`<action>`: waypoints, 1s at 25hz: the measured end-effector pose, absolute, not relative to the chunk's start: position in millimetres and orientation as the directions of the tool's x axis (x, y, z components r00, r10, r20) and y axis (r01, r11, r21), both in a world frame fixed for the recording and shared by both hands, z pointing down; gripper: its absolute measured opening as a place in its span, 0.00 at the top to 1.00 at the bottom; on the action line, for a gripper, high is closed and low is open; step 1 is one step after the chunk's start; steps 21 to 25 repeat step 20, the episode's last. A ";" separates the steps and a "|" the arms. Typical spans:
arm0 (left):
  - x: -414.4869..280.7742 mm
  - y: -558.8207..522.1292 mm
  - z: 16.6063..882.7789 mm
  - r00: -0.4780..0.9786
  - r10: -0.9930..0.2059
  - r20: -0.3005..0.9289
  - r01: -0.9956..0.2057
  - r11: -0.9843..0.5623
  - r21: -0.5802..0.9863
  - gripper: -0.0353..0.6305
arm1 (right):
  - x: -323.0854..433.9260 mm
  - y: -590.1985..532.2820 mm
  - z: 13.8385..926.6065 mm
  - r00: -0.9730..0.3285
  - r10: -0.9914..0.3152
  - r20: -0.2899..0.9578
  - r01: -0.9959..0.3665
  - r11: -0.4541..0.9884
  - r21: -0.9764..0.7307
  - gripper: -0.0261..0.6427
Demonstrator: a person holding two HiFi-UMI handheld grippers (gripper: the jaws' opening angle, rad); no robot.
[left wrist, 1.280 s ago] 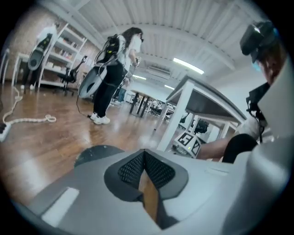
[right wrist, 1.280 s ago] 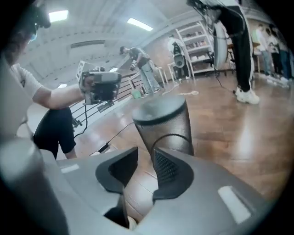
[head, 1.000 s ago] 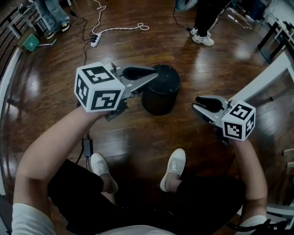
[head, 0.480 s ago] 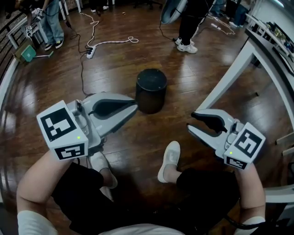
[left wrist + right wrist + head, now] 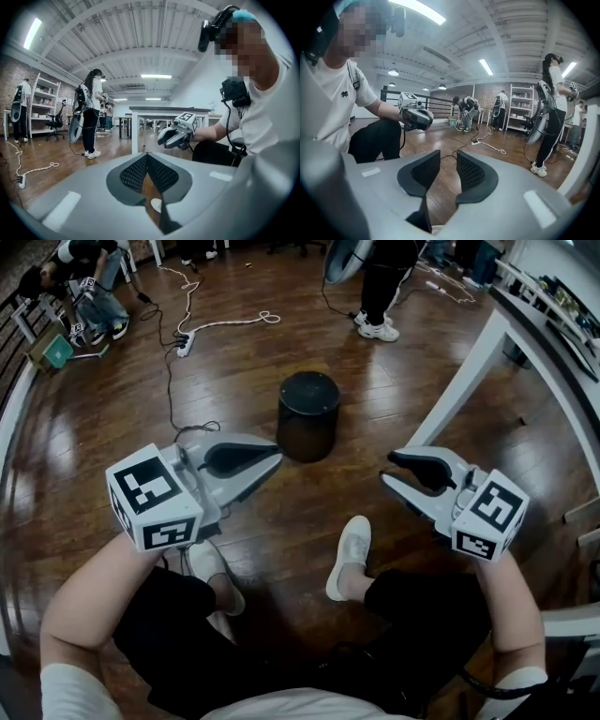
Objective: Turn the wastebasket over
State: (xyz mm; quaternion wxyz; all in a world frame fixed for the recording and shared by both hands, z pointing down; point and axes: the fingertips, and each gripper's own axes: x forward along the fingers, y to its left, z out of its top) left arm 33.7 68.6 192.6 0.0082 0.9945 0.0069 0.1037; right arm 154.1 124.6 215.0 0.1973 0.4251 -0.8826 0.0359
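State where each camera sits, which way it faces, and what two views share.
Head view: on the person's head, facing steeply down at the floor and wastebasket; shows forearms, legs, left gripper and right gripper.
Left gripper view: rides the left gripper, facing along its shut jaws toward the right gripper; shows torso, right arm.
Right gripper view: rides the right gripper, facing along its open jaws toward the left gripper; shows torso, left arm.
Shared: each gripper view shows the other gripper.
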 end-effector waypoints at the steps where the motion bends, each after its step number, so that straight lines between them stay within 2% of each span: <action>1: 32.1 64.3 191.9 0.979 0.007 0.204 0.003 -1.000 0.018 0.94 | 153.9 122.6 213.6 -0.560 -0.738 0.376 -0.766 0.635 0.104 0.79; 7: 22.3 46.2 193.7 0.981 -0.026 0.193 -0.037 -0.998 0.053 0.94 | 143.9 116.4 219.5 -0.573 -0.718 0.396 -0.752 0.652 0.094 0.80; 25: 28.8 58.7 188.3 0.983 0.011 0.184 -0.002 -0.998 0.068 0.94 | 132.7 111.2 215.5 -0.596 -0.708 0.379 -0.738 0.669 0.089 0.80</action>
